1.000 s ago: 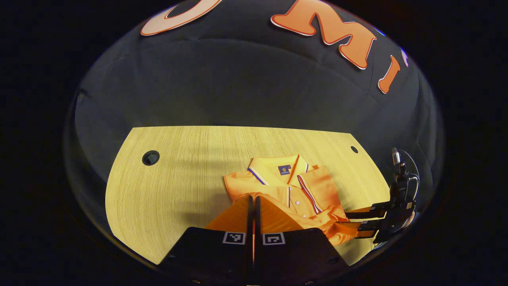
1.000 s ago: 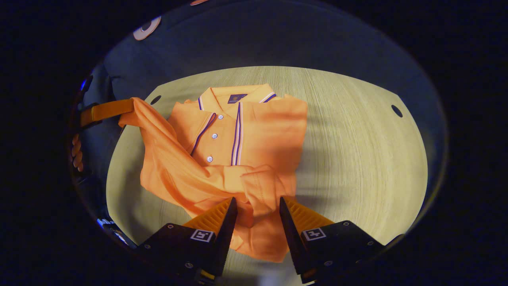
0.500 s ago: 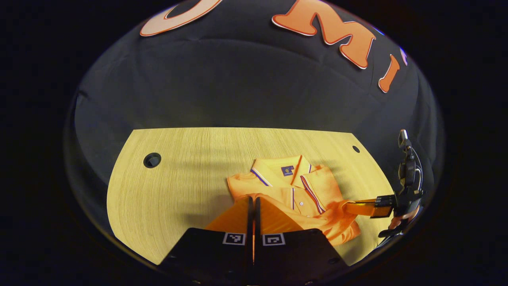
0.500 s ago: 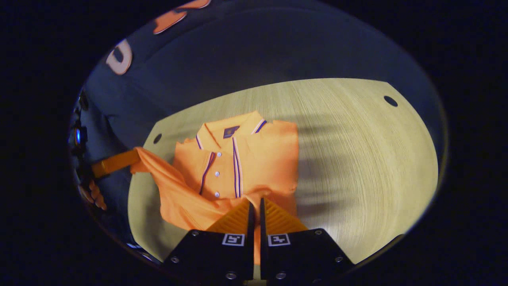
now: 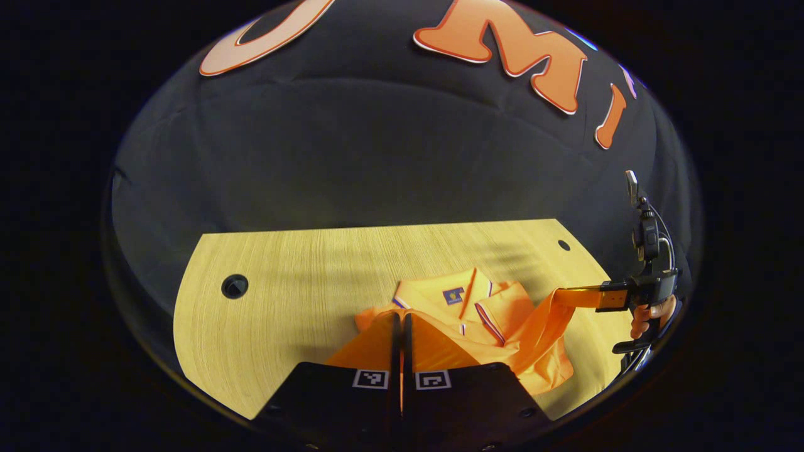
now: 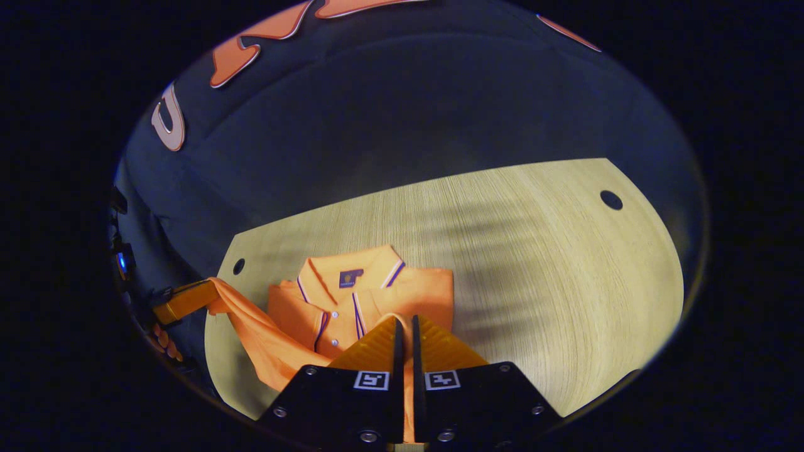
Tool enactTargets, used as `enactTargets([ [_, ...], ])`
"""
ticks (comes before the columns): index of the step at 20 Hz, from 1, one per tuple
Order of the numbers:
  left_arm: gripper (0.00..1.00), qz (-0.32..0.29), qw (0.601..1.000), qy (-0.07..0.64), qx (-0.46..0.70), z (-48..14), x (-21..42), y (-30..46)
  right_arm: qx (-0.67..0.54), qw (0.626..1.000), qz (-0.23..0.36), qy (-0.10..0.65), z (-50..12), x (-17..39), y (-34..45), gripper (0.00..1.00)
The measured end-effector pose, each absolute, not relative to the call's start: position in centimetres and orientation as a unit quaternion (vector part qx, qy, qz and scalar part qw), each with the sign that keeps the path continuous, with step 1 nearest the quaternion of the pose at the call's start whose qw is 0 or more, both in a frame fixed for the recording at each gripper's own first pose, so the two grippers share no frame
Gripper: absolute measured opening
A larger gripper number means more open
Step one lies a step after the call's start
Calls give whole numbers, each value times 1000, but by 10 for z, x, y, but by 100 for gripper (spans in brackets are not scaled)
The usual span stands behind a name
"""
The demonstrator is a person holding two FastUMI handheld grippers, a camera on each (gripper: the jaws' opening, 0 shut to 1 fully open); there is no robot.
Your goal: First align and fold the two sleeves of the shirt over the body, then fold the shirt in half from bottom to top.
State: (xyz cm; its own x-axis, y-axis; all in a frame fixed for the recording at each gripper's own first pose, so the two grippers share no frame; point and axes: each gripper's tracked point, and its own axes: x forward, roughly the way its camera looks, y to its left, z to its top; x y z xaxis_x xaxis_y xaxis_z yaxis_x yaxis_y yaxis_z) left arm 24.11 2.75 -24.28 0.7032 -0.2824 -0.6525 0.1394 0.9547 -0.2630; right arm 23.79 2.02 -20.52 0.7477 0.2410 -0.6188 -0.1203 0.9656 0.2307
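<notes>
Orange polo shirt (image 6: 370, 295) lies on the wooden tabletop (image 6: 565, 263), collar toward the far edge, sleeves folded in over the body. Its lower part is off the wood, pulled up at both bottom corners.

My left gripper (image 5: 400, 323): fingers pressed together, thin gap only, orange cloth pinched between them, hem corner of the shirt. In the right gripper view I see this same tool at the tabletop's left edge (image 6: 188, 300), cloth stretched from it in a slanted ridge down to the shirt body, fingers of my hand (image 6: 164, 339) just below it.

My right gripper (image 6: 405, 329): fingers also pressed together on orange fabric, the other hem corner. In the left gripper view it sits past the right edge of the tabletop (image 5: 587, 297), raised, fabric hanging from its tips to the shirt in a draped fold. My hand (image 5: 647, 317) wraps the handle behind it.

Collar and placket lie flat on the wood. A round hole (image 5: 234, 286) sits near the tabletop's far left corner, a smaller hole (image 5: 564, 245) near the far right corner.
</notes>
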Motion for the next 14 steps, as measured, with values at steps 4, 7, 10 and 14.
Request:
enactTargets([
  [4,1,-95,919,370,-101,-255,279,43,94,930,77,347,-192,267,8,6],
  [7,6,-63,914,396,-68,-284,288,65,123,926,48,354,-192,278,-7,7],
  [10,52,-44,919,386,-69,-276,291,75,112,928,39,353,-189,282,-22,26],
  [14,99,-37,934,349,-73,-244,279,75,43,949,41,309,-169,267,-28,94],
])
